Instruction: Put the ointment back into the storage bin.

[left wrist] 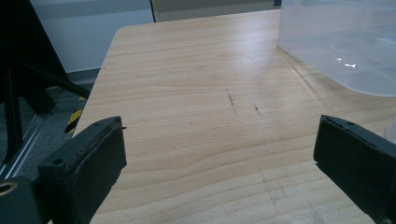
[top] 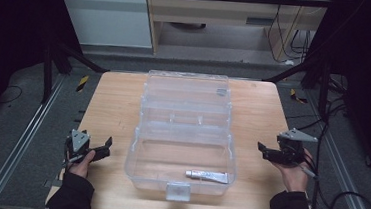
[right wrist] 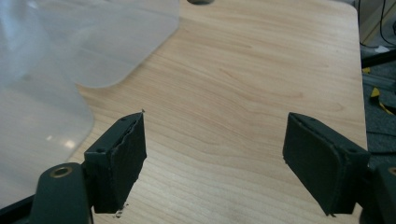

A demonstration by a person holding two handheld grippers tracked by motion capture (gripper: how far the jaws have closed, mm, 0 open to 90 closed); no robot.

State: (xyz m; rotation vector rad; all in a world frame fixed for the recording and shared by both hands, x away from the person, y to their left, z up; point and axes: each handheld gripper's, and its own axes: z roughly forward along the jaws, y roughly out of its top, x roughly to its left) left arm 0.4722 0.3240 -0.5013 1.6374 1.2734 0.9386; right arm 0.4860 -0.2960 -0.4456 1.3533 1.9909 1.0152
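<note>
Small tube (top: 207, 175) lay inside open clear plastic box (top: 183, 134), front compartment, about 5 o'clock; placement looked done. Lid stood open; closing probably left. Left gripper (top: 104, 148) at 8 o'clock, right gripper (top: 264, 150) at 4 o'clock, both spread, empty.

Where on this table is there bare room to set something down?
Bare wood runs down the table left of the clear box and down the right strip. The left gripper and right gripper crowd the near corners. Inside the box, a tube lies near the front.
</note>
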